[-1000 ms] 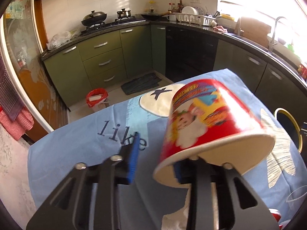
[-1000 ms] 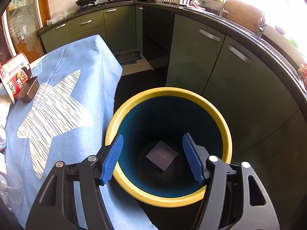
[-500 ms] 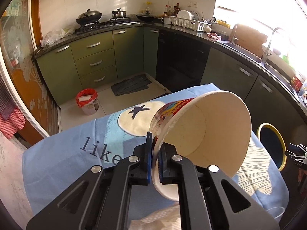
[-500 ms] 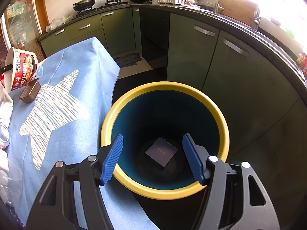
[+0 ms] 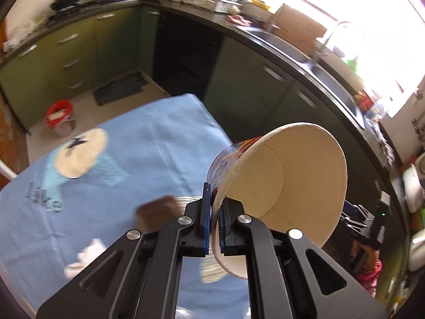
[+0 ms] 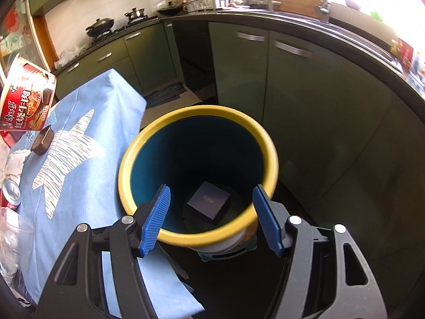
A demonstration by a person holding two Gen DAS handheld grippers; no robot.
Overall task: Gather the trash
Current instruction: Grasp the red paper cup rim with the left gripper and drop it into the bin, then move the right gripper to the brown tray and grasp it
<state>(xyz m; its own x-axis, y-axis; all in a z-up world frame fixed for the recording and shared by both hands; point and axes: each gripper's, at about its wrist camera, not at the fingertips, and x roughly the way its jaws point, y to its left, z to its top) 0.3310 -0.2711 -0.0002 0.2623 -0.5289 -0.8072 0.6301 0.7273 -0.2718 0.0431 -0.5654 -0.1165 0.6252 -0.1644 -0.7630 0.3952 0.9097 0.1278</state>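
Pinching noodle cup (image 5: 276, 186) rim, your left gripper (image 5: 214, 228) holds it mid-frame above blue cloth (image 5: 148, 159); right gripper (image 6: 212, 220) open, empty, framing yellow-rimmed bin (image 6: 198, 235), lower center.

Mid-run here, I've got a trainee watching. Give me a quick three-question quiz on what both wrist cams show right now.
1. True or false: the left gripper is clamped on the rim of the noodle cup.
2. What already lies at the bottom of the yellow-rimmed bin? A) a crushed can B) a dark square box C) a tissue
3. Fill in: the right gripper hangs over the bin with its fingers ____ and nothing between them.

Key
1. True: the fingers pinch the cup's wall, one inside and one outside, and the cup is off the blue tablecloth.
2. B, the dark square box.
3. Open.
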